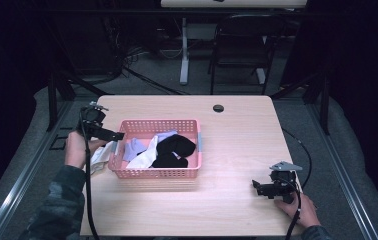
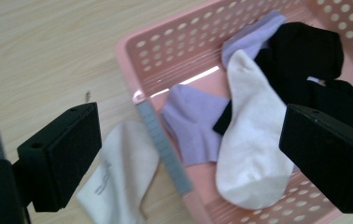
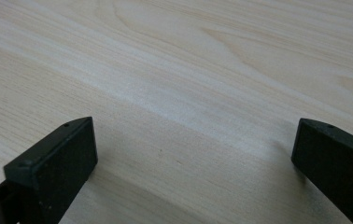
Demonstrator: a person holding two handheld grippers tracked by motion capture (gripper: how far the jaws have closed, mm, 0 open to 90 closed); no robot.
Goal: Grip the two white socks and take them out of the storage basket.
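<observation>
A pink perforated basket (image 1: pixel 142 173) (image 2: pixel 174 46) sits on the wooden table and holds lilac (image 2: pixel 195 123), white (image 2: pixel 254 144) and black socks (image 2: pixel 314 60) (image 1: pixel 174 150). One white sock (image 1: pixel 99 156) (image 2: pixel 121 172) lies on the table just outside the basket's left wall. My left gripper (image 1: pixel 113 135) (image 2: pixel 191 158) hangs open above that wall, with nothing between its jaws. At the table's near right, my right gripper (image 1: pixel 255 187) (image 3: pixel 193 163) rests low over bare wood, open and empty.
A dark round cable hole (image 1: pixel 218 108) lies near the table's far edge. A chair (image 1: pixel 242 40) and a desk leg (image 1: pixel 184 50) stand beyond the table. Cables trail from both grippers toward the near edge.
</observation>
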